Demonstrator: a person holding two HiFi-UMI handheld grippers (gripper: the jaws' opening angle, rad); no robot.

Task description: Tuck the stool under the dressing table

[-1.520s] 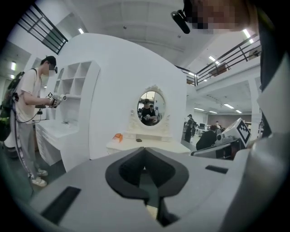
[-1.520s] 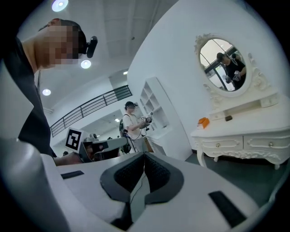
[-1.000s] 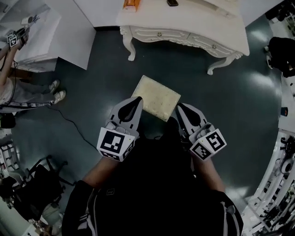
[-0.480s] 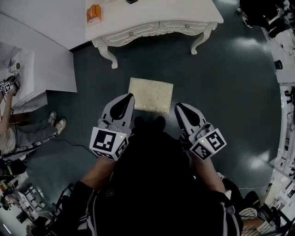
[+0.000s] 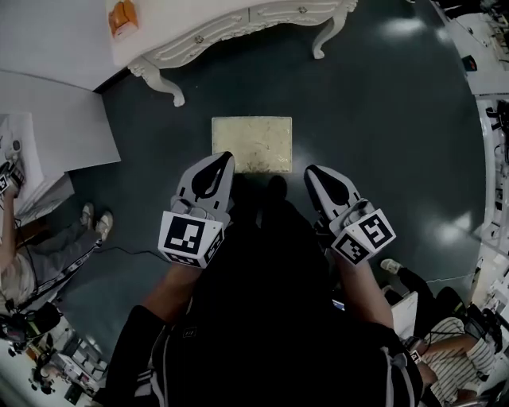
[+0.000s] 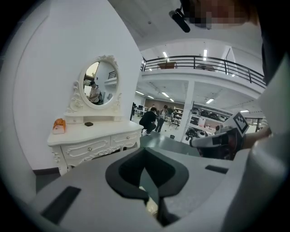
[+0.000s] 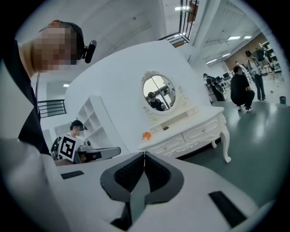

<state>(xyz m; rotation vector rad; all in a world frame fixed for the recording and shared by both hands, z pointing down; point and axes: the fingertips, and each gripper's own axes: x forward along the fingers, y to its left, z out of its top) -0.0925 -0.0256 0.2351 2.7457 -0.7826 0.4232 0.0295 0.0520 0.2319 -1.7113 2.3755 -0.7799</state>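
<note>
Stool (image 5: 252, 144) stood on floor (image 5: 382, 119), well apart from dressing table (image 5: 199, 24), not yet under. Left hand-held gripper (image 5: 223, 159) and right hand-held gripper (image 5: 312, 172) fully closed, empty, beside stool's near corners, likely to push; contact unclear. Gripper views alone showed mirror (image 6: 98, 84); head view alone whole stool.

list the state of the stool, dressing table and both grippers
dressing table: upright, drawers shut
stool: standing on the floor in front of the dressing table, not tucked under
left gripper: jaws shut, holding nothing
right gripper: jaws shut, holding nothing
</note>
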